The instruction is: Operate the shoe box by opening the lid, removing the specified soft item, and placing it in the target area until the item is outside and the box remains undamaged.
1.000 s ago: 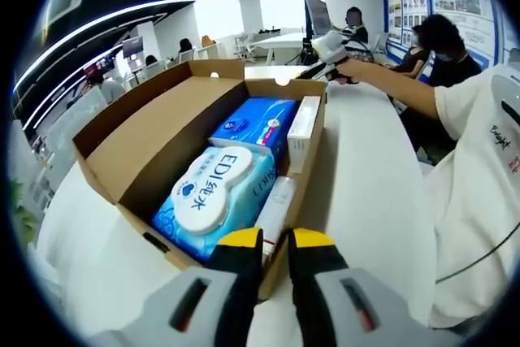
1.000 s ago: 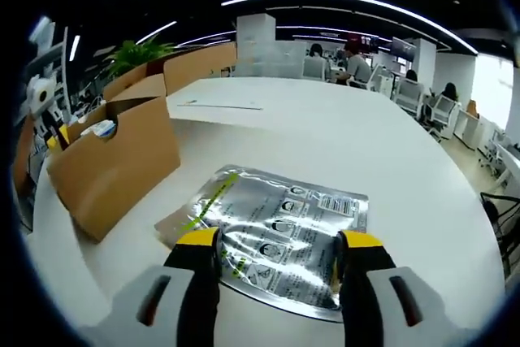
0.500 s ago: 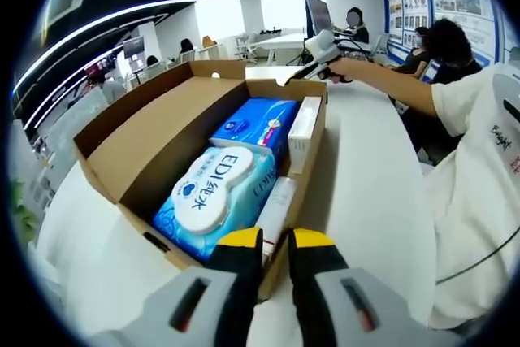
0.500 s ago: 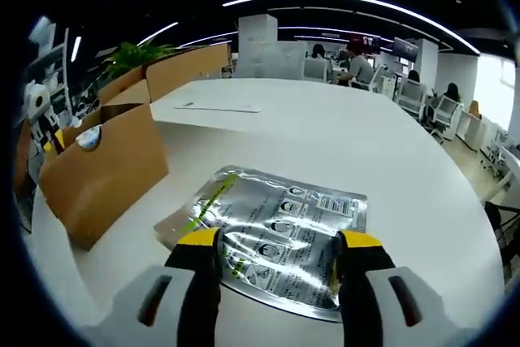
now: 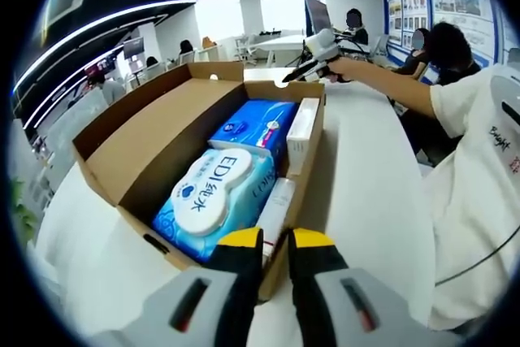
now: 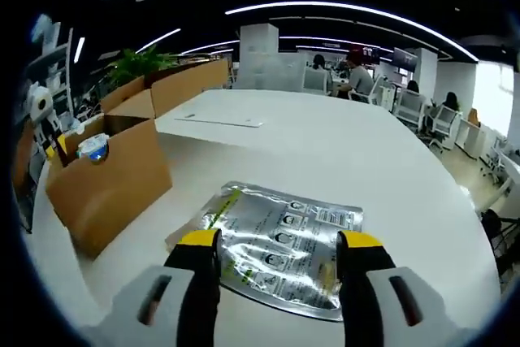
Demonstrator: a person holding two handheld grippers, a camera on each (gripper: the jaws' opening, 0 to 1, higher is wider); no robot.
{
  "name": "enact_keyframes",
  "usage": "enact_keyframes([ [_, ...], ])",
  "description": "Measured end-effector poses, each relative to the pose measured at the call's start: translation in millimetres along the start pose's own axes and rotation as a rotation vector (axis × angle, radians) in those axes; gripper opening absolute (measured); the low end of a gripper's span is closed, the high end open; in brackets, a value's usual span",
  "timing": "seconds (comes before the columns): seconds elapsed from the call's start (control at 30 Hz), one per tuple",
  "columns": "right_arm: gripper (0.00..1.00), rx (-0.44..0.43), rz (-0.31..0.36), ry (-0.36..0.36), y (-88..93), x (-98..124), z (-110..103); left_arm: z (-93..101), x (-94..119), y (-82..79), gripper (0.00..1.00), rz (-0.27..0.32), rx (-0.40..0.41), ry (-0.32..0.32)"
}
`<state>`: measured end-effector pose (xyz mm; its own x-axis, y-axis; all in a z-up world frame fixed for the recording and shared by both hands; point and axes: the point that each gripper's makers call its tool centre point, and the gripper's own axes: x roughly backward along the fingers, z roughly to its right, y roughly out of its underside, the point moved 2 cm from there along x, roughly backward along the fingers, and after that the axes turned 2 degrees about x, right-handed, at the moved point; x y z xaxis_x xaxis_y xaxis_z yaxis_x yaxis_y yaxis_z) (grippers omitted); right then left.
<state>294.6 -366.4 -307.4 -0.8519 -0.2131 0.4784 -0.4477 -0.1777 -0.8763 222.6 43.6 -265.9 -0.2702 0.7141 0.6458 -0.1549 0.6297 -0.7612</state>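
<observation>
White table: right tool risen off silver pouch; box unmoved.

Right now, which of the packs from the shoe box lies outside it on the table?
The silver foil pack, flat on the white table between the right gripper's open jaws. The blue wipes packs sit inside the box.
</observation>
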Motion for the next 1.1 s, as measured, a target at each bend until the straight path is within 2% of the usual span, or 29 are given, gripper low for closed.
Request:
enact_keyframes([
  [0.1, 0.62, 0.037, -0.02, 0.013, 1.4, -1, -2, 0.0, 0, -0.6, 0.13, 0.01, 0.002, -0.003],
  [0.3, 0.71, 0.02, -0.069, 0.006, 16.2, -12, -6, 0.2, 0, -1.0, 0.13, 0.019, 0.001, -0.01],
  [0.43, 0.71, 0.004, -0.068, 0.0, 19.1, -14, -7, 0.3, 0, -1.3, 0.13, 0.022, 0.002, -0.005],
  [0.7, 0.71, 0.029, -0.07, 0.008, 17.6, -14, -7, 0.9, 0, -1.6, 0.13, 0.036, 0.003, -0.007],
  [0.9, 0.66, 0.039, -0.037, 0.022, 2.1, -4, -7, 0.6, 0, -1.5, 0.13, 0.031, 0.004, 0.0],
  [0.97, 0.62, 0.059, -0.01, 0.018, -7.3, 3, -9, 0.7, 0, -1.5, 0.13, 0.033, 0.004, 0.001],
  [1.03, 0.59, 0.106, 0.055, 0.006, -22.2, 7, -12, 0.7, 0, -1.6, 0.13, 0.035, 0.004, 0.0],
  [1.1, 0.57, 0.103, 0.067, 0.01, -30.6, 15, -15, 0.8, 0, -1.5, 0.13, 0.035, 0.004, -0.001],
])
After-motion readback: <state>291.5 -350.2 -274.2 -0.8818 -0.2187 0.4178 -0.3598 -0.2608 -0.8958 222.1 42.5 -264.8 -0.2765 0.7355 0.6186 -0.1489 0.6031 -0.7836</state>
